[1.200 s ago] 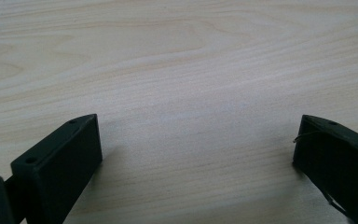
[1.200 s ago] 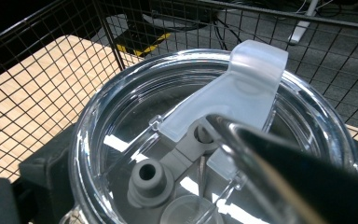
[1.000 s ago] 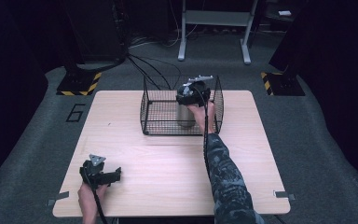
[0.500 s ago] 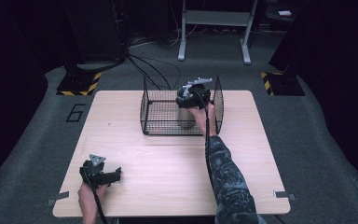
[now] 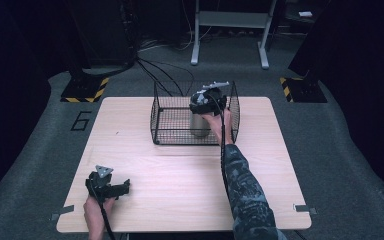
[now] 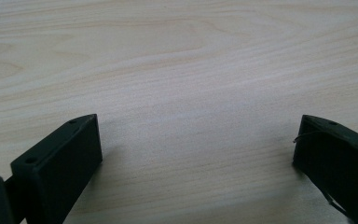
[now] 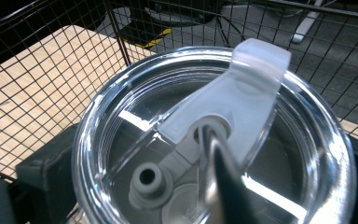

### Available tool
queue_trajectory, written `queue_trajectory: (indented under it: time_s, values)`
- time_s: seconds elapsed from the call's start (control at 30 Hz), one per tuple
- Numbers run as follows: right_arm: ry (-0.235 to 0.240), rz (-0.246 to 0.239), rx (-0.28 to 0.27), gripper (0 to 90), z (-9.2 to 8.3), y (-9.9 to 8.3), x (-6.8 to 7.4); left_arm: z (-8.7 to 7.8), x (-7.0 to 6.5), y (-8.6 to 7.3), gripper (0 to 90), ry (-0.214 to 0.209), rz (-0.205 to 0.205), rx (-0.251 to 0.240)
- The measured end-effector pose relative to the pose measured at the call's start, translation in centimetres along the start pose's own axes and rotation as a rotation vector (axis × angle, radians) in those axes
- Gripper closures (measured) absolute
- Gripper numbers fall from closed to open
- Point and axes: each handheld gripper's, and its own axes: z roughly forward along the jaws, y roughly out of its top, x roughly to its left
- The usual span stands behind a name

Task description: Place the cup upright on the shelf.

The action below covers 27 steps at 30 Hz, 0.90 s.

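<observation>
Tumbler (image 5: pixel 199 124) standing inside wire basket (image 5: pixel 162 125), clamped near its clear lid (image 7: pixel 214 140) by right hand-held gripper (image 5: pixel 207 102). Judged nearly done: release and withdrawal left. Left hand-held gripper (image 5: pixel 125 186) wide, empty, well short of basket on worktop (image 5: pixel 180 175).

Pale wooden table (image 5: pixel 180 165), square-cornered, on grey carpet. Black wire basket (image 5: pixel 172 120) standing near the far edge, slightly right of centre. Left gripper (image 5: pixel 126 188) resting on the wood by the near left corner, jaws spread wide.

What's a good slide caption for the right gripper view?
Right gripper clasping a clear-lidded tumbler inside the wire basket.
</observation>
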Motion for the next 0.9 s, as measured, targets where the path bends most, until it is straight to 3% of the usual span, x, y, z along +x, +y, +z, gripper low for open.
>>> queue_trajectory:
  time_s: [0.23,0.47,0.9]
  values:
    - [0.031,0.004,0.015,0.0,-1.1,0.1,-0.2,0.0,0.0,0.0,0.8,-0.002,-0.003,0.001]
    - [0.019,-0.006,0.000,0.0,-3.3,-0.1,0.1,0.0,0.1,0.0,0.8,-0.007,-0.001,0.007]
    - [0.052,-0.088,-0.051,0.0,-10.2,-1.5,2.1,0.0,0.0,0.0,0.7,-0.005,-0.012,-0.002]
